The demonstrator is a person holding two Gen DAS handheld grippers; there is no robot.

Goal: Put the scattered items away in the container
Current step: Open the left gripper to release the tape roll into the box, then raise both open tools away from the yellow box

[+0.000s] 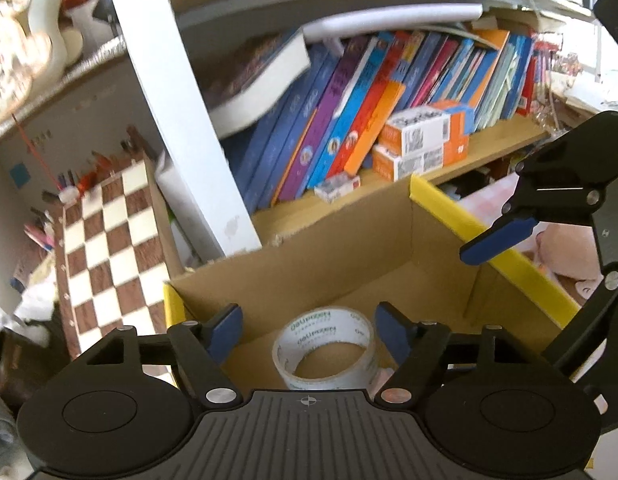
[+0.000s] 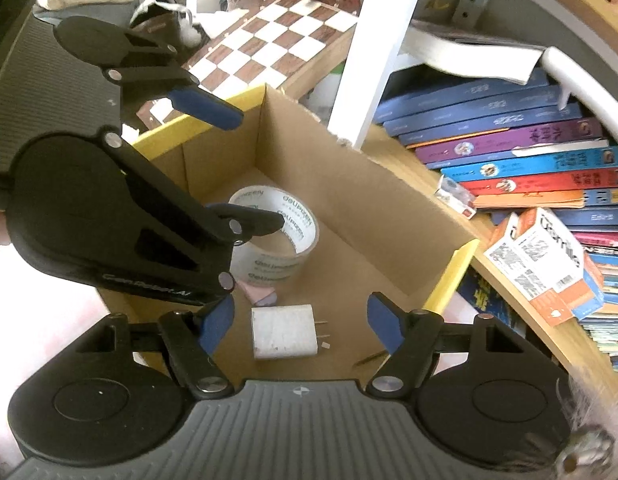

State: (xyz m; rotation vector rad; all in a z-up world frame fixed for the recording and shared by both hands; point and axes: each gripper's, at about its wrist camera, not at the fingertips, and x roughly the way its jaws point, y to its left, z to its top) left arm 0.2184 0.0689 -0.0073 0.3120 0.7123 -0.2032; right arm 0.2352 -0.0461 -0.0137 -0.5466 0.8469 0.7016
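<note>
A cardboard box with yellow flaps [image 1: 449, 204] [image 2: 349, 184] stands by the bookshelf. A roll of clear tape [image 1: 325, 346] [image 2: 277, 236] lies on its floor. A white charger plug [image 2: 285, 332] and a small pink eraser [image 2: 257, 294] lie beside the roll in the right wrist view. My left gripper [image 1: 307, 328] is open and empty just above the tape. My right gripper [image 2: 301, 326] is open and empty over the charger. The left gripper [image 2: 245, 164] also shows in the right wrist view, its fingers astride the roll.
A bookshelf with leaning books [image 1: 369, 104] [image 2: 529, 160] and orange boxes [image 1: 425, 140] stands behind the box. A chessboard [image 1: 109, 256] [image 2: 277, 44] sits to the left. A white post [image 1: 181, 112] rises at the box's back corner.
</note>
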